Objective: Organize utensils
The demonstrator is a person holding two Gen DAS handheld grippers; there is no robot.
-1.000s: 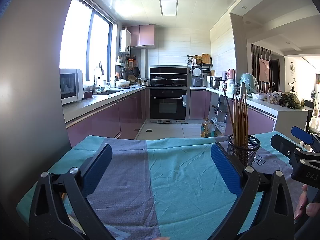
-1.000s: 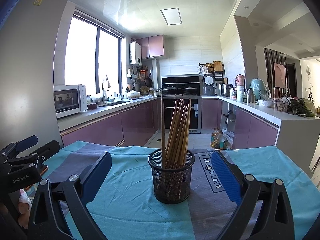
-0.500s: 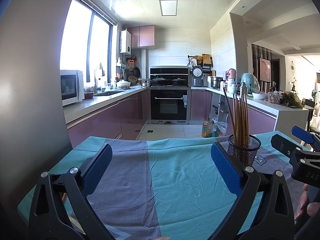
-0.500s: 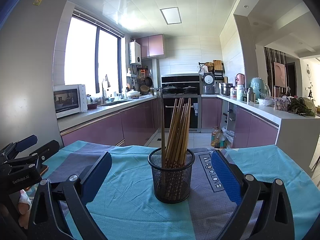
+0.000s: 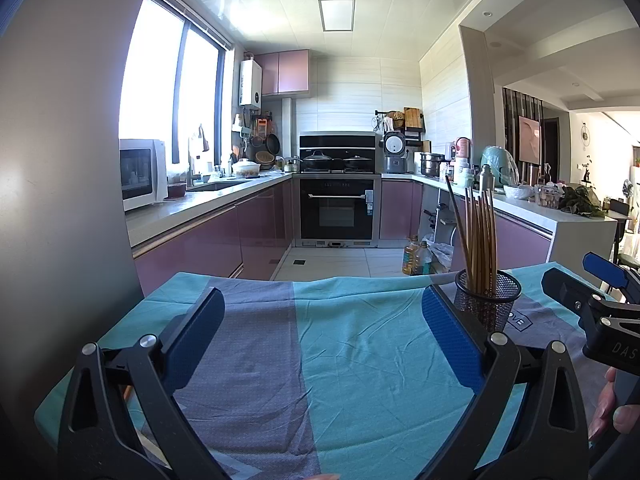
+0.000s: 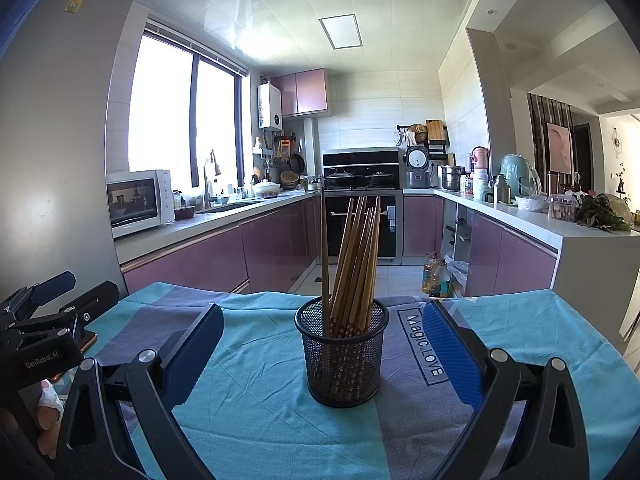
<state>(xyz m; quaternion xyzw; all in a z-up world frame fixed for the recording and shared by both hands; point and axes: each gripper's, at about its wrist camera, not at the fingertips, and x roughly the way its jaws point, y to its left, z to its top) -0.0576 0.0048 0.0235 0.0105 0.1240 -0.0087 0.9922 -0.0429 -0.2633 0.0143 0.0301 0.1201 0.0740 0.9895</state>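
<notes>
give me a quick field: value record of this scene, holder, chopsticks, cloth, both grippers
setting: kitchen, table under a teal and grey cloth
holder: black mesh cup, upright on the cloth
chopsticks: wooden bundle standing in the cup, one darker stick apart at the left side
left hand-held gripper: open, empty, over bare cloth, cup to its right
right hand-held gripper: open, empty, cup centred ahead between its fingers, not touching
loose utensils on cloth: none visible
</notes>
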